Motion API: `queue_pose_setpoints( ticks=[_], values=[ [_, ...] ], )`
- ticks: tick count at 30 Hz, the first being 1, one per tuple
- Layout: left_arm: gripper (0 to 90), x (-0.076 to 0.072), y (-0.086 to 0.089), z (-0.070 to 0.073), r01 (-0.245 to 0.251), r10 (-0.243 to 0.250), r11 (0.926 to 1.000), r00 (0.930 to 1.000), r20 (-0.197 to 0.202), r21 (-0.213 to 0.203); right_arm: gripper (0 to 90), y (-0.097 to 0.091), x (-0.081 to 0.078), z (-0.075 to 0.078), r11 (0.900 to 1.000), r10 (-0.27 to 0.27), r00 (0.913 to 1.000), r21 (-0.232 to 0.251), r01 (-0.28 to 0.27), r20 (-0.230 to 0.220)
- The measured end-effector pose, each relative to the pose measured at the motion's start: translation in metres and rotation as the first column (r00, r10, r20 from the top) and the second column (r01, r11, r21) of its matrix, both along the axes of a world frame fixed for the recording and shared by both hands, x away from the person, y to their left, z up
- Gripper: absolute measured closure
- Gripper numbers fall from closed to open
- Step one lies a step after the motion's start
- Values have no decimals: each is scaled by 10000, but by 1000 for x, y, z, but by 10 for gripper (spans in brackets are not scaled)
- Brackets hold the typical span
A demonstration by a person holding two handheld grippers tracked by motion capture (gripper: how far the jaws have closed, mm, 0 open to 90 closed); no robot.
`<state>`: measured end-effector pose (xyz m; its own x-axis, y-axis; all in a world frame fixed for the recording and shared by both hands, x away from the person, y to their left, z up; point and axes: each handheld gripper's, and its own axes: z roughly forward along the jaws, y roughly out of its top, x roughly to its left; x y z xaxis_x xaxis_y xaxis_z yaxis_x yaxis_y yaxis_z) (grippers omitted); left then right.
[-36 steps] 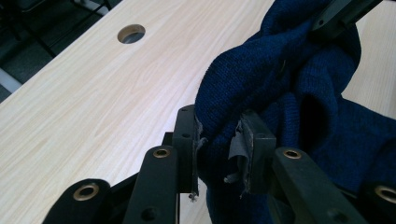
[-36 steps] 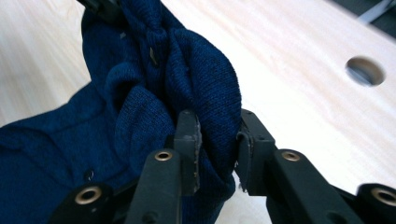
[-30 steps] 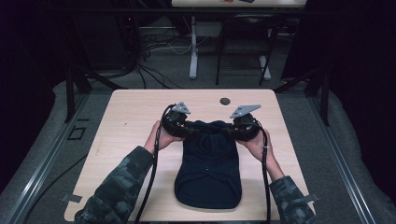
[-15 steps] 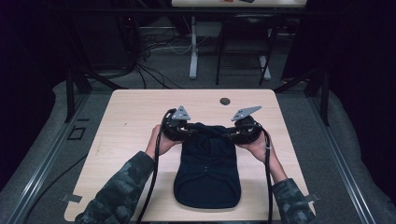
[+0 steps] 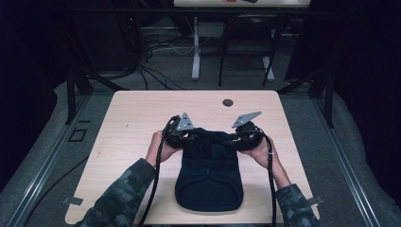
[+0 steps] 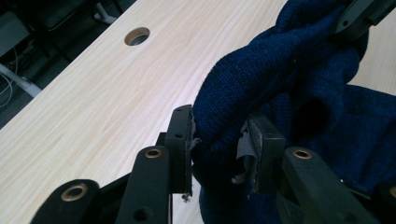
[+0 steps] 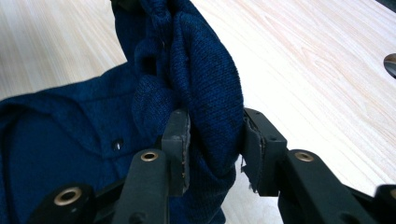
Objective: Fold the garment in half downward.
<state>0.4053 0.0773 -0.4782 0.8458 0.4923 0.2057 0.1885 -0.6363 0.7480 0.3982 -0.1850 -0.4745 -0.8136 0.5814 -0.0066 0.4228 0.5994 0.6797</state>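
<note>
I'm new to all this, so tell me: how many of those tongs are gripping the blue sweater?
2. The left tongs pinch a bunched fold at the dark blue knit sweater's far left corner; the right tongs pinch its far right corner.

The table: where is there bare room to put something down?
The table is bare between the round hole at the far edge and the dark blue knit garment, and along both side edges. The middle is crowded: the left gripper and right gripper pinch the garment there.
</note>
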Motion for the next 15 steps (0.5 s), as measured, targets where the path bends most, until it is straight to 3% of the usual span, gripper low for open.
queue_pose_setpoints(
  ticks=[15],
  values=[
    [638,-17,2,-2,300,-303,9994,9993,-202,-148,631,-5,-16,-6,10000,45,9995,49,-47,306]
  ],
)
